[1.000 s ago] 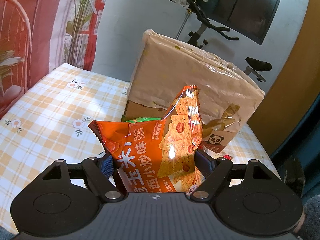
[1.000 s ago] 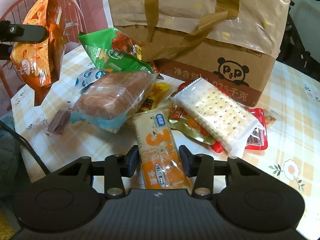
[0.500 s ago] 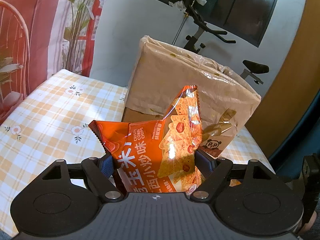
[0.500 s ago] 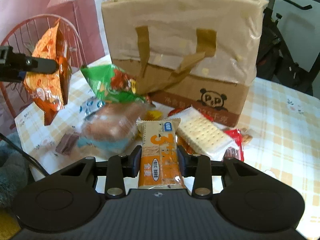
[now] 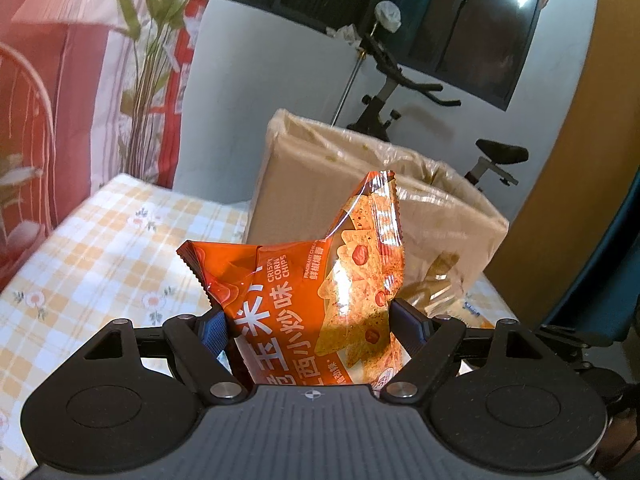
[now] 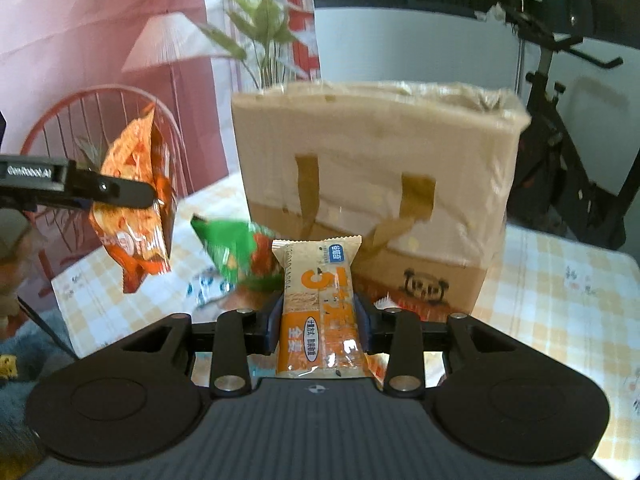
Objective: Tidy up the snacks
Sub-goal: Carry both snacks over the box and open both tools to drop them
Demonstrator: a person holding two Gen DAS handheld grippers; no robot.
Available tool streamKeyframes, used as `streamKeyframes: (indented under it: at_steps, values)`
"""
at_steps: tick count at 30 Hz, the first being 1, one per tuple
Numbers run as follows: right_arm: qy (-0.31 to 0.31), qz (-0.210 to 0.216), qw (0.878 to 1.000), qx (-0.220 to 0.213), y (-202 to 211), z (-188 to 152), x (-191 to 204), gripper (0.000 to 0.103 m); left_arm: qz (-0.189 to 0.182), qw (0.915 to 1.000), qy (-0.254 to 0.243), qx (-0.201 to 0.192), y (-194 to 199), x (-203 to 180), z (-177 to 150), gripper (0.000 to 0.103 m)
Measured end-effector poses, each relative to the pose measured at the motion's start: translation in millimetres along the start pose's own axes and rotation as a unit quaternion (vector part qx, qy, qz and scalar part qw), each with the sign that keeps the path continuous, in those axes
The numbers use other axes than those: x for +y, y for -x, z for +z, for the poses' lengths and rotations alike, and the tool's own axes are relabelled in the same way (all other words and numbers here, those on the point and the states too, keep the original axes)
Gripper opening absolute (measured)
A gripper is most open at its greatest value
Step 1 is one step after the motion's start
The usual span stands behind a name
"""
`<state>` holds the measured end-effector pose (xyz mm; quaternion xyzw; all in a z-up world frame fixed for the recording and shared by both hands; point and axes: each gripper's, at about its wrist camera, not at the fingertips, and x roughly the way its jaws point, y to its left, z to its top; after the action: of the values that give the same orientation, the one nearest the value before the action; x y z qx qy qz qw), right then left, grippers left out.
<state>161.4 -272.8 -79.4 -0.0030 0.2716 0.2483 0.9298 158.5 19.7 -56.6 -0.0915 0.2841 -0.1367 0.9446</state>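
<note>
My left gripper is shut on an orange corn chips bag and holds it in the air, below the rim of the brown paper bag. In the right wrist view the chips bag hangs at the left, left of the paper bag. My right gripper is shut on an orange-and-cream biscuit pack, held upright in front of the paper bag. A green snack bag lies on the table by the paper bag's foot.
The table has a yellow checked cloth. A red wire chair stands at the left. An exercise bike stands behind the table. Small packets lie near the green bag.
Both grippers have risen with their snacks. The paper bag's top rim now shows in both views, and most of the snack pile has dropped out of the right wrist view.
</note>
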Motion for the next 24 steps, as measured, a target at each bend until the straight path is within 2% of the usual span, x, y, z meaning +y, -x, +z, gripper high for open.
streamKeyframes:
  at_steps: [8,15,24]
  values:
    - [0.010,-0.003,0.999,-0.051,20.3,34.2,-3.3,0.039,-0.013,0.9985,-0.028,-0.044,6.6,-16.2,30.8,0.083]
    - [0.020,-0.010,0.994,-0.110,36.2,73.8,-10.3,0.039,-0.028,0.9939,-0.056,-0.091,7.7,-35.8,67.1,0.083]
    - [0.041,-0.051,0.987,-0.149,8.6,123.4,-40.7,0.039,-0.038,0.9878,-0.080,-0.128,-27.7,-66.2,118.8,0.083]
